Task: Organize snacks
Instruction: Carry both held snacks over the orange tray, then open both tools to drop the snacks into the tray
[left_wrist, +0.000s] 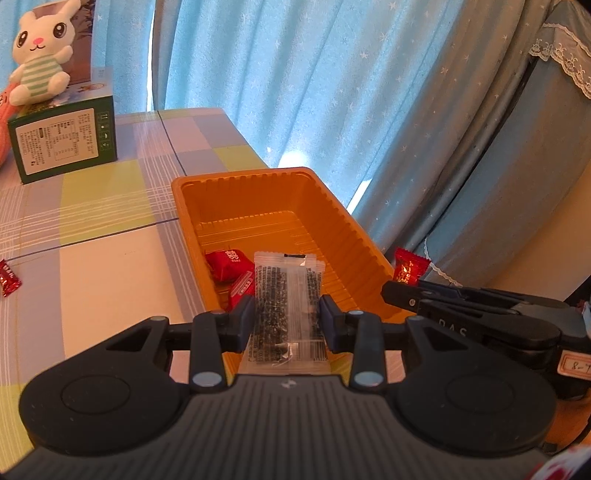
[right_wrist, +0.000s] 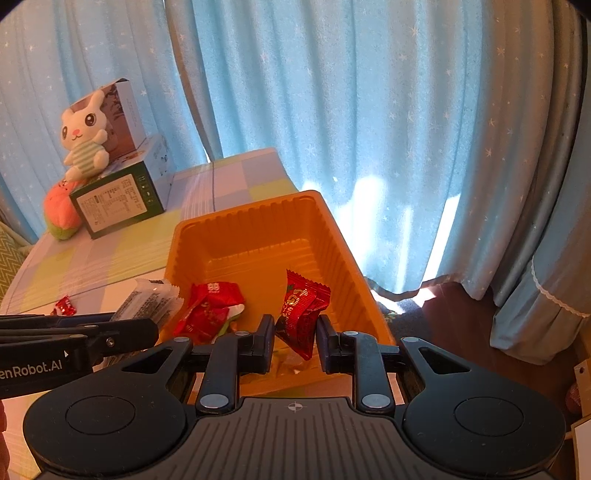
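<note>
Already my left gripper (left_wrist: 287, 321) pinches the clear sachet (left_wrist: 286, 295) above the orange tray (left_wrist: 373, 243), my right gripper (right_wrist: 295, 338) a red candy (right_wrist: 301, 314). Both hang near the tray's front wall; letting go early could spill them onto the surface (left_wrist: 110, 266).

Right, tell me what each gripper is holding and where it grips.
The left gripper pinches a clear, black-printed snack sachet by its long side edges, below the middle. The right gripper clamps a red candy packet across its lower half.
</note>
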